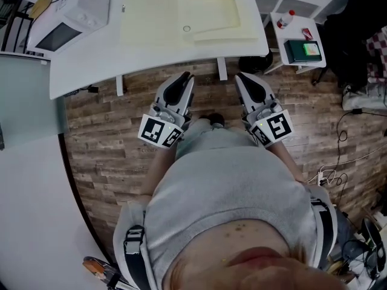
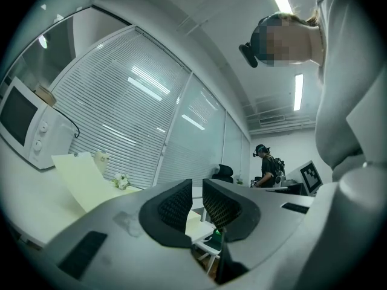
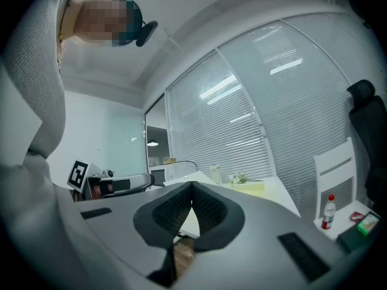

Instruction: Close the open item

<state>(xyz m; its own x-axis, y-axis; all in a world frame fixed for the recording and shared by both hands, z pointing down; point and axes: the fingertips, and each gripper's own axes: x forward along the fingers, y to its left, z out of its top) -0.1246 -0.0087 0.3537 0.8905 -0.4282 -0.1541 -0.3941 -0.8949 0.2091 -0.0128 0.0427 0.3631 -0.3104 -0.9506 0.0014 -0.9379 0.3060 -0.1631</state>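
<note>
A shallow pale-yellow box [image 1: 181, 14] lies open on the white table [image 1: 91, 65], its lid folded out flat to the left of its tray. The left gripper view shows the lid [image 2: 81, 183] over the table edge; the right gripper view shows the box [image 3: 251, 188] far off. Both grippers hang close to the person's body, short of the table's front edge. My left gripper [image 1: 181, 80] [image 2: 197, 183] has a narrow gap between its pads, with nothing in it. My right gripper [image 1: 247, 80] [image 3: 192, 185] is shut, tips touching, empty.
A white microwave [image 1: 66, 20] [image 2: 27, 125] stands at the table's left end. A small white side table [image 1: 314, 56] at the right carries a bottle [image 1: 285, 19] [image 3: 328, 212] and a green box [image 1: 304, 50]. Cables lie on the wooden floor [image 1: 109, 150] at the right. Another person [image 2: 266, 165] stands far off.
</note>
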